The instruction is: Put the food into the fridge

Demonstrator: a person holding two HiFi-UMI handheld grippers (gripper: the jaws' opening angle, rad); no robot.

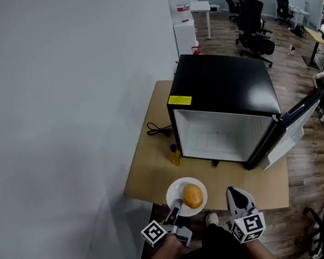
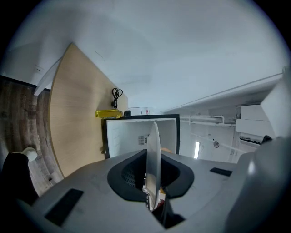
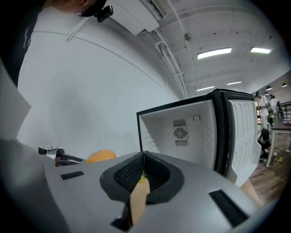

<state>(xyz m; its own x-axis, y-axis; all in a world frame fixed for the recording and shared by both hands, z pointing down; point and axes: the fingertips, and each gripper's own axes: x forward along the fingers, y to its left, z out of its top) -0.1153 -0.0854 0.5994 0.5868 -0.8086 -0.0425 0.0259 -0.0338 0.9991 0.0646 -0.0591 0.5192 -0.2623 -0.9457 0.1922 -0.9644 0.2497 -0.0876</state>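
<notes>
Between the jaws of my left tongs (image 1: 175,207) sits the rim of a white plate (image 1: 175,195), and the jaws are clamped tight on it; in the left gripper view I see the plate edge-on. On the plate, just beyond the jaw tips, lies the food (image 1: 193,195), a round orange-yellow piece. To its right, my right tongs (image 1: 235,192) hang beside the plate without touching it, jaws pressed together with nothing between them. Ahead of both tongs stands the black fridge (image 1: 221,81) on the wooden table (image 1: 151,176), its door (image 1: 296,118) swung open on the right-tongs side and its white inside bare. Past the left tongs, by the fridge's near left corner, lies a small yellow object (image 1: 175,154), and beyond that a coiled black cable (image 1: 159,130).
</notes>
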